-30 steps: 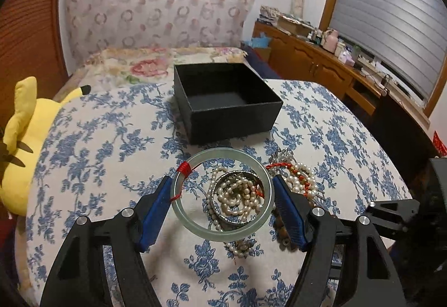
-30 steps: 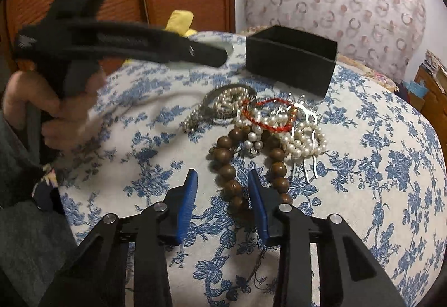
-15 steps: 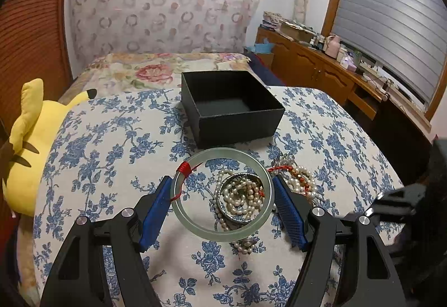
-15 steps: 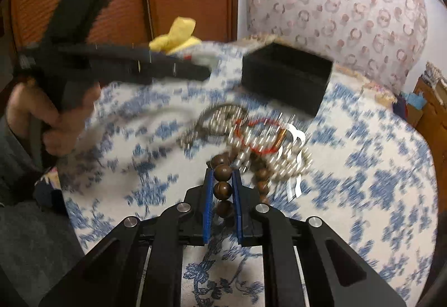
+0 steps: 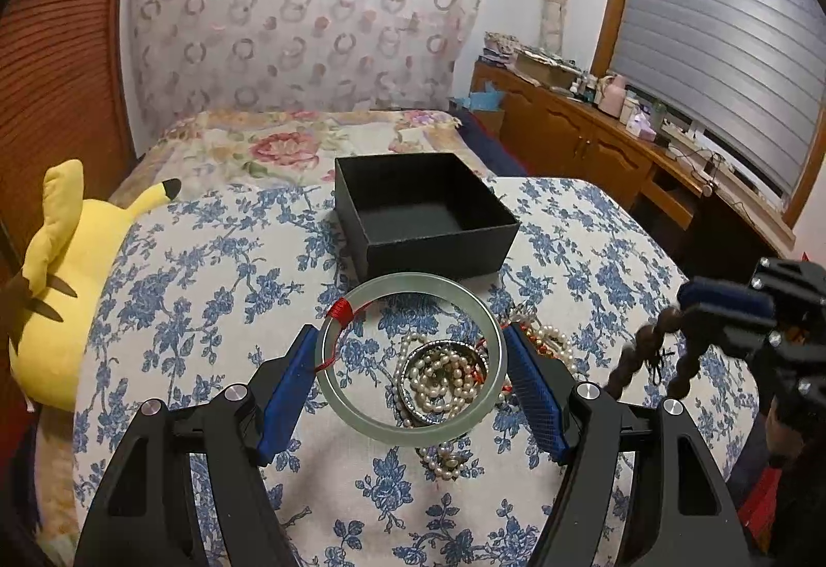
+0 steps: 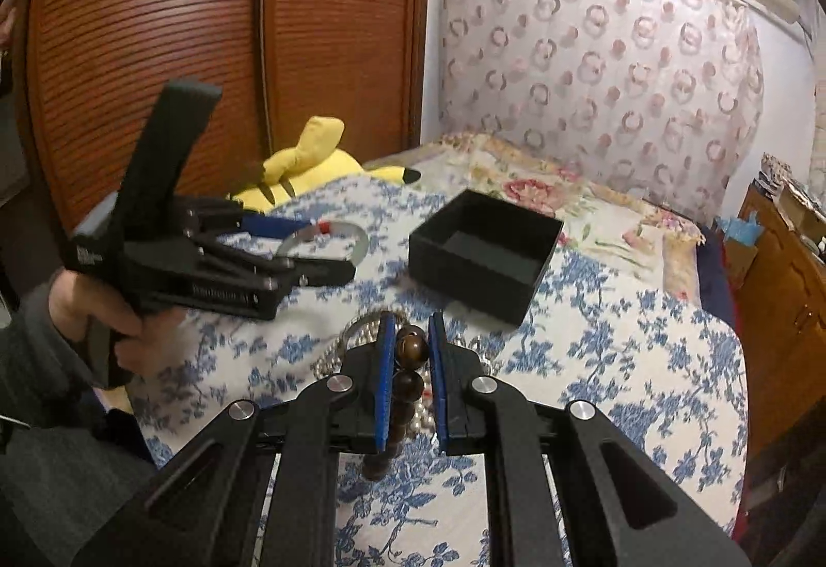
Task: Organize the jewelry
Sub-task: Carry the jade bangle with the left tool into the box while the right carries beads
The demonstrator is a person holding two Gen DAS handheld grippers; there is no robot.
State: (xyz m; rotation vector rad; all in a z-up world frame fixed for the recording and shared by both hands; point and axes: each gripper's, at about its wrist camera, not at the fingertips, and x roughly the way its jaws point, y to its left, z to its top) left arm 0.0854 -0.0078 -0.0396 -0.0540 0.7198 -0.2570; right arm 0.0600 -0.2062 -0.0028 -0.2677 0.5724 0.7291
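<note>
Holding a pale green translucent bangle (image 5: 410, 355) tied with a red thread knot: left gripper (image 5: 411, 383), its blue-padded jaws spread wide and pressing the ring's two sides, above the blue-and-white floral tablecloth (image 5: 206, 309).

Pinching a string of dark brown wooden beads (image 6: 405, 376): right gripper (image 6: 410, 376), jaws nearly together on one bead, the rest of the strand hanging below, clear of the cloth.

Loose pile, on the cloth beneath the bangle: white pearl strands (image 5: 444, 378) coiled inside a silver bangle, with red cord and further pearls beside it.

Open black square cardboard box (image 5: 423, 213): upright on the cloth just beyond the pile, interior bare.

Yellow plush toy (image 5: 57, 272): lying at the table's left edge.

Person's hand (image 6: 103, 324): gripping the left gripper's handle.
</note>
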